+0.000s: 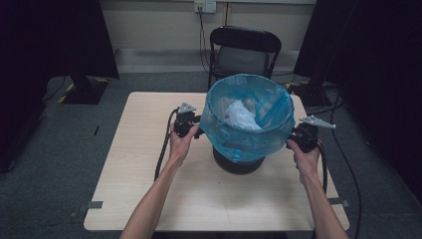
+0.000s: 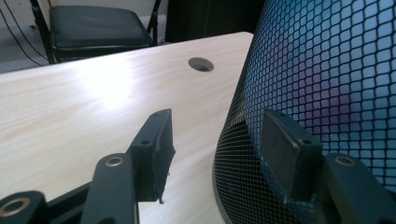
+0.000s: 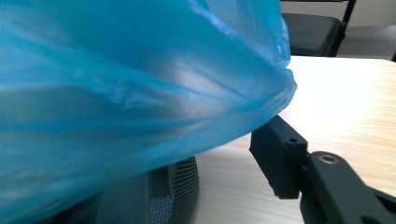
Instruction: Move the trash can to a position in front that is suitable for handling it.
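Black mesh wastebasket (image 1: 239,162) lined with a blue plastic bag (image 1: 249,132), standing upright at the centre of the high view on a pale wooden table (image 1: 144,179). Bag folded over the rim and ballooning outward, hiding most of the basket; only the dark base visible below it. Crumpled white waste (image 1: 240,115) lying inside the bag, right of centre in the opening.

Left gripper (image 1: 196,130) at centre left of the high view, just beside the bag's left bulge, held by a hand (image 1: 180,144) coming up from the lower edge. In the left gripper view, jaws parted and pressing on nothing: one pad over bare tabletop at lower centre, the other at lower right in front of the mesh wall (image 2: 327,70), blue showing through the mesh. Bare table in the gap between them, with the curved basket edge just reaching in from the right. A round cable hole (image 2: 201,64) in the tabletop at upper centre.

Right gripper (image 1: 294,135) at centre right of the high view, just beside the bag's right bulge. In the right gripper view, one jaw visible at lower right, right under the overhanging bag fold (image 3: 140,93); the other jaw hidden behind the plastic. Grip or gap here: impossible to tell.

A black folding chair (image 1: 244,50) beyond the table's far edge, at top centre.
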`<state>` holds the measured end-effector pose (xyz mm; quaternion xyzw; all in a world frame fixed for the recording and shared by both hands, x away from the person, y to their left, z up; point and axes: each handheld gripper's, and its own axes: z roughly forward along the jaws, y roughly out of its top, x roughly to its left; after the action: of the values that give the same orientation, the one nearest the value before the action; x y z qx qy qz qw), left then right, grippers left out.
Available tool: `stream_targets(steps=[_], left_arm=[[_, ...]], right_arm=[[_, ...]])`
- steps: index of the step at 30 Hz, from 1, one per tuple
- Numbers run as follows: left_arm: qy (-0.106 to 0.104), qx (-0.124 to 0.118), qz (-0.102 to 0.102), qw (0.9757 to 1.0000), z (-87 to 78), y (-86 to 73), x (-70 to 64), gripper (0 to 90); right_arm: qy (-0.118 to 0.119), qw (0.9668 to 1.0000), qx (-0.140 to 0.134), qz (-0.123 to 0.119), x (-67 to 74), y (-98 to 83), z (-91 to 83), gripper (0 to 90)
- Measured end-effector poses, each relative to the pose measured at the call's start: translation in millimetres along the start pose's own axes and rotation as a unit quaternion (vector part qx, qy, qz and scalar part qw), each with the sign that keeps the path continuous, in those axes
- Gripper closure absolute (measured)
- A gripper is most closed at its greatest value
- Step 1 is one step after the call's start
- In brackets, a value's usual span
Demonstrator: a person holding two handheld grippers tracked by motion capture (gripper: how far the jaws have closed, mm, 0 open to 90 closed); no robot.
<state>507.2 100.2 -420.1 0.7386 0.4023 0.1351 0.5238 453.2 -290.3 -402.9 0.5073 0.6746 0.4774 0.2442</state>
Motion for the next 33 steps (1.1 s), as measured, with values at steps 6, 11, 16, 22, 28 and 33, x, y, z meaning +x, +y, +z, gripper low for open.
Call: stream_targets(steps=[6, 11, 16, 22, 28, 33], left_arm=[[-0.011, 0.004, 0.012, 0.9999, -23.0, -10.4, -1.9, 43.8], [-0.003, 0.007, 0.019, 0.9998, -35.2, -15.5, -6.9, 44.4], [0.001, 0.009, 0.022, 0.9997, -52.9, -23.7, -11.5, 44.4], [0.007, 0.011, 0.035, 0.9993, -77.3, -35.5, -16.0, 41.9], [0.0, 0.005, 0.034, 0.9994, -96.0, -47.4, -18.8, 41.9], [0.002, 0.004, 0.034, 0.9994, -108.7, -54.5, -20.4, 41.8]], right_arm=[[0.011, 0.9999, 0.004, -0.012, 15.8, -6.6, -8.0, 52.1], [0.021, 0.9997, 0.004, -0.011, 21.9, -9.9, -11.4, 52.2], [0.041, 0.9991, 0.0, -0.01, 31.0, -15.5, -14.4, 51.6], [0.058, 0.9982, 0.003, -0.017, 44.8, -20.8, -19.6, 50.2], [0.069, 0.9973, 0.005, -0.025, 52.8, -23.6, -22.7, 50.1], [0.083, 0.9961, 0.002, -0.028, 59.7, -27.4, -24.4, 50.0]])
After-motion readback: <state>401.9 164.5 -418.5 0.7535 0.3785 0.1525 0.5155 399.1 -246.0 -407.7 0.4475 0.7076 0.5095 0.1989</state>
